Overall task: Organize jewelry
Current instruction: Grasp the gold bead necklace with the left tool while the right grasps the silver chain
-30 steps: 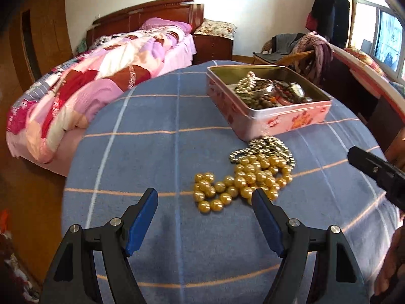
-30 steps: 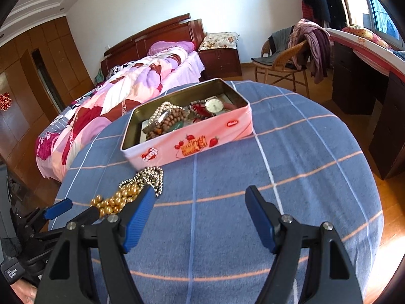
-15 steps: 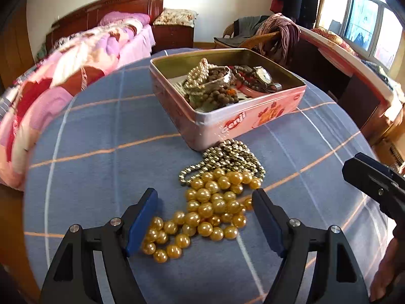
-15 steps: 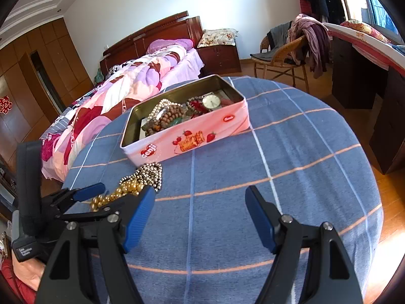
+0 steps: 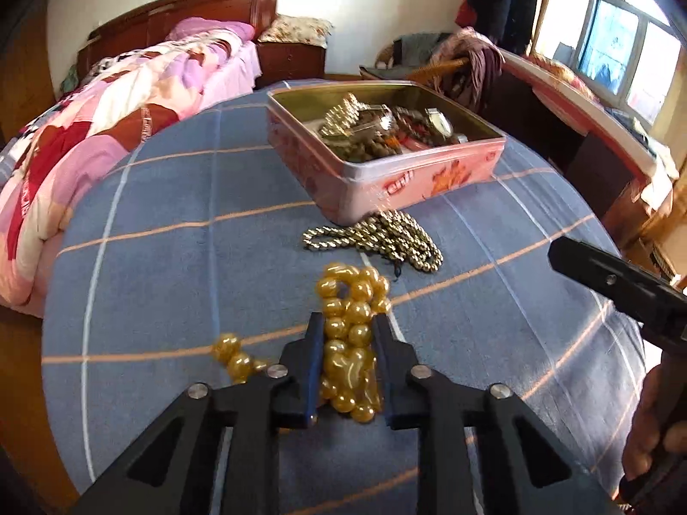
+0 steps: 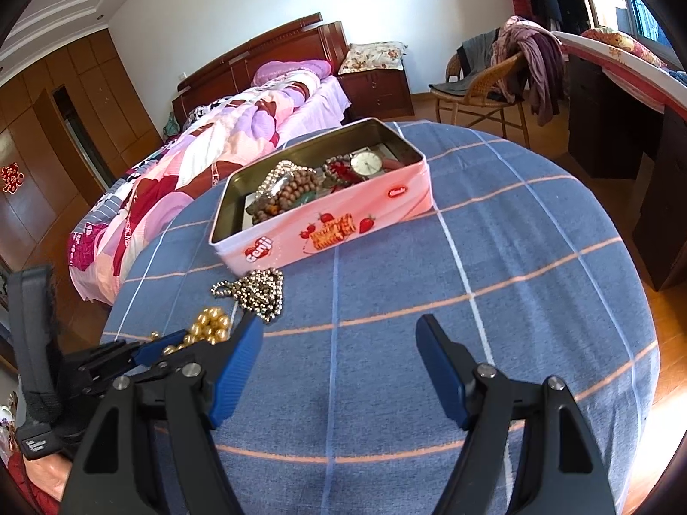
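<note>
Left tongs point(image 5: 348, 334): jaws closing, blue pads pressing both sides of the amber bead necklace point(image 5: 350, 343); a few of its beads trail off to the left on the bench point(image 5: 171, 257). Right tongs point(image 6: 339, 343): jaws wide apart, nothing between them, over bare blue checked cloth. Just beyond the amber beads lies a small-bead metallic chain point(image 5: 386, 242), heaped touching the pink tin point(image 5: 399, 184). Tin sits farther back, lid off, holding mixed jewelry and a watch point(image 6: 366, 163).

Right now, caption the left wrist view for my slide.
Left gripper closing on gold bead necklace, pink tin beyond.
</note>
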Demonstrator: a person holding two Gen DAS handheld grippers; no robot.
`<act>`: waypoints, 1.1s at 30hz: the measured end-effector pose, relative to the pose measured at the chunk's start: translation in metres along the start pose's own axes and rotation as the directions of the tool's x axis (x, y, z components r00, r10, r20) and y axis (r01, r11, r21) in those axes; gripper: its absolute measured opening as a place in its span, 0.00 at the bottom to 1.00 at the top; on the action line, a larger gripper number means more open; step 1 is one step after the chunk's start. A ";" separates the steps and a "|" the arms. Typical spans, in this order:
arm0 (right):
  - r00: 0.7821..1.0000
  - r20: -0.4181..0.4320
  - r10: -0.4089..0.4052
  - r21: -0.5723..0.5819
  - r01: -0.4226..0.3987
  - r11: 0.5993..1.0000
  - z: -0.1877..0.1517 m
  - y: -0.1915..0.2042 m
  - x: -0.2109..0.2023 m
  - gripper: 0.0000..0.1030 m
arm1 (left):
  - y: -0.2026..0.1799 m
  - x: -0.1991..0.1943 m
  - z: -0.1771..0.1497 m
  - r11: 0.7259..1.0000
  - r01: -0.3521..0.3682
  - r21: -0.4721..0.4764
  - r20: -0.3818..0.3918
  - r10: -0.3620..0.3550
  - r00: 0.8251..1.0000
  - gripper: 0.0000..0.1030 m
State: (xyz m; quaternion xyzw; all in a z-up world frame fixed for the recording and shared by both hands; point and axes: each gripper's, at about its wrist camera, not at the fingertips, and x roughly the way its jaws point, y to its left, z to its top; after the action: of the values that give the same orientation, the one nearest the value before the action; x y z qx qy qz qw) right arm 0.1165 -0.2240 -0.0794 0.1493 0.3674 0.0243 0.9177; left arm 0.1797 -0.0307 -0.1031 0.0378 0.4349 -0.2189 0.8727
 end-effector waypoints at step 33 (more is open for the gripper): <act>0.986 -0.153 -0.062 -0.283 0.016 0.959 0.011 0.085 0.094 0.68 | 0.042 -0.053 0.008 0.988 -0.031 -0.148 0.158 0.054 0.986 0.18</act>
State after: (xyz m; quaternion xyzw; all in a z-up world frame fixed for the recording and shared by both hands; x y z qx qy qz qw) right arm 0.1979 -0.1309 -0.1100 0.0080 0.4357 0.0700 0.8973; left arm 0.1752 0.0237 -0.0629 -0.0346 0.3765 -0.1703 0.9100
